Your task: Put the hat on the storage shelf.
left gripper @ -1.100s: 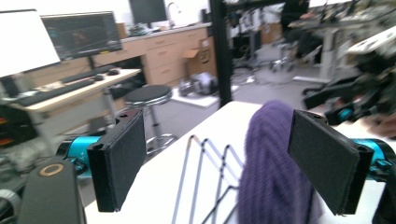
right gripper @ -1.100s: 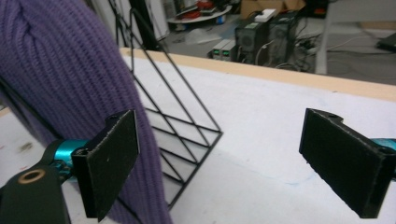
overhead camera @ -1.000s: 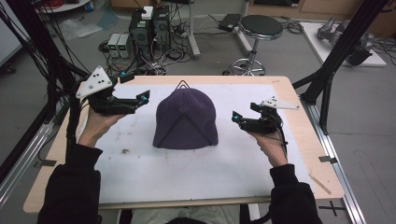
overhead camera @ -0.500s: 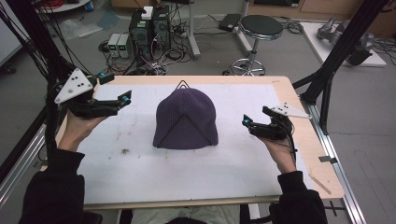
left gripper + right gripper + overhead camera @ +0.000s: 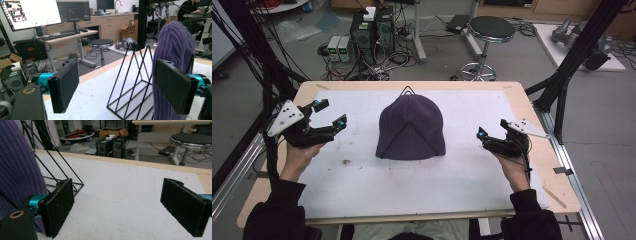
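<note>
— Backing off, were they? Both tongs?
— Yes. The left tongs (image 5: 328, 116) and right tongs (image 5: 491, 134) had drawn outward from a second before, jaws apart, holding nothing.
— And the purple beanie (image 5: 411, 127)?
— It sat unmoved on its wire stand (image 5: 130, 82), mid-bench (image 5: 422, 185), so I judged the job finished or not begun
</note>
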Demonstrator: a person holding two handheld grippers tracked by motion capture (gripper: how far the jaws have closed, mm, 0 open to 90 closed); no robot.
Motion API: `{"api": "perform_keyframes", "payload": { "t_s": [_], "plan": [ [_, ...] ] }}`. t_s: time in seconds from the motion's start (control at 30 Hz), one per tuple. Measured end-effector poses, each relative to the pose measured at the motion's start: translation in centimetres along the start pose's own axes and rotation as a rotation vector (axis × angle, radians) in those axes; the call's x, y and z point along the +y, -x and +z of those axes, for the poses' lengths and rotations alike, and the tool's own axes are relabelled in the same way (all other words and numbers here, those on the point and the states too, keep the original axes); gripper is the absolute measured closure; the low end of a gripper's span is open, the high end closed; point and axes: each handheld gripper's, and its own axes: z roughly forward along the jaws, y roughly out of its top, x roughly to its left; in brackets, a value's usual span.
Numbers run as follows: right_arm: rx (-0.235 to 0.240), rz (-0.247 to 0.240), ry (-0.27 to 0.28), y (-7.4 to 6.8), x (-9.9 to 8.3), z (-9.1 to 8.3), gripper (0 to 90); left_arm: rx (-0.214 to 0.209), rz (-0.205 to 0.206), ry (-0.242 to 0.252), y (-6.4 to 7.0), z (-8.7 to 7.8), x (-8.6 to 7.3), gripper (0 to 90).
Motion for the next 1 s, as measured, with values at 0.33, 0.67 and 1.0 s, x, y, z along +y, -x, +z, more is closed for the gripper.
{"api": "perform_keyframes", "payload": {
  "t_s": [0.33,0.67,1.0],
  "plan": [
    [-0.052,0.02,0.024,0.9,-2.1,-0.7,11.4,0.047,-0.038,-0.011,0.3,-0.5,-3.0,20.3],
    [-0.118,0.0,0.066,0.6,-3.0,-1.1,11.3,0.087,-0.04,-0.028,1.0,-1.1,-6.0,20.1],
    [-0.211,-0.012,0.132,0.3,-4.1,-1.8,11.4,0.171,-0.02,-0.019,1.6,-1.8,-7.5,19.7]
  ]
}}
